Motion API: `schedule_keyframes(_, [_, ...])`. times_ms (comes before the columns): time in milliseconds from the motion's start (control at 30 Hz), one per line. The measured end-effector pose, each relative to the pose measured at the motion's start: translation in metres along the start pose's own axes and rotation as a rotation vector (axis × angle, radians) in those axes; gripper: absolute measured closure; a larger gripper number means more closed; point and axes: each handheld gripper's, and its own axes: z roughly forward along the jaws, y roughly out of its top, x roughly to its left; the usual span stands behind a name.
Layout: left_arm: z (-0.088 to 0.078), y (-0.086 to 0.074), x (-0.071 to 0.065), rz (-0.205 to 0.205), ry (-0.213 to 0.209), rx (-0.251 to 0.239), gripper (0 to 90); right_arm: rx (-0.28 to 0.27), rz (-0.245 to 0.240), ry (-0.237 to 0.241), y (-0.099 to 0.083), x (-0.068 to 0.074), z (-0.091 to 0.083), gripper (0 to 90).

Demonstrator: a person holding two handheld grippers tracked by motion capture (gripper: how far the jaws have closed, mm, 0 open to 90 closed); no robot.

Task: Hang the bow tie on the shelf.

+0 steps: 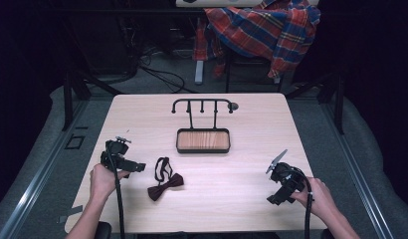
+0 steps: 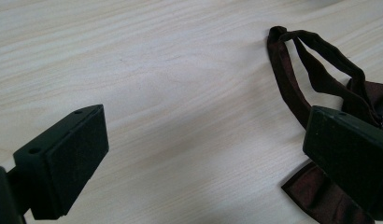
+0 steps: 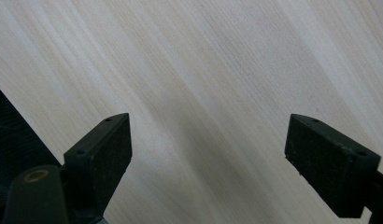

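Care suits this pickup: the left gripper (image 1: pixel 137 167), jaws spread and empty, should swing over the bow tie (image 1: pixel 164 185) lying flat on the counter (image 1: pixel 252 124) just beside it, then pinch its knot.

Each hand-held gripper is black. The left hand-held gripper (image 1: pixel 138 167) has a small grey fitting on top and a black cable trailing from it. Its two jaws are blocky, each with a flat matt pad and small screw holes along the upper edge. The right hand-held gripper (image 1: pixel 272 199) carries a grey three-cornered plate and a similar black cable; beside one jaw sits a round brass-coloured fitting. The person's forearms are uncovered, with no sleeves in sight.
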Motion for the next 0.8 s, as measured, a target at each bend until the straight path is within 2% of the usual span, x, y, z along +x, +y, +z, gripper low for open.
schedule_keyframes(167, [0.0002, 0.0006, -0.0025, 0.002, -0.016, -0.004, 0.2, 0.002, -0.005, 0.000, 0.0003, 0.0003, 0.0004, 14.5])
schedule_keyframes(200, [0.0001, 0.0009, -0.0024, 0.013, -0.014, -0.004, 0.2, 0.001, -0.006, -0.001, 0.0004, 0.0004, 0.0003, 14.5])
schedule_keyframes(400, [-0.0007, 0.0007, -0.0025, 0.005, -0.027, -0.013, 0.2, 0.002, -0.008, -0.006, 0.0018, 0.0009, 0.0003, 14.5])
schedule_keyframes(500, [-0.0003, 0.0010, -0.0033, 0.006, -0.032, -0.018, 0.2, -0.015, 0.005, 0.001, 0.0017, 0.0017, 0.0013, 14.5])
schedule_keyframes(800, [0.0046, 0.0053, -0.0091, 0.011, -0.035, -0.021, 1.5, -0.018, -0.014, -0.008, 0.0047, 0.0026, -0.0004, 14.6])
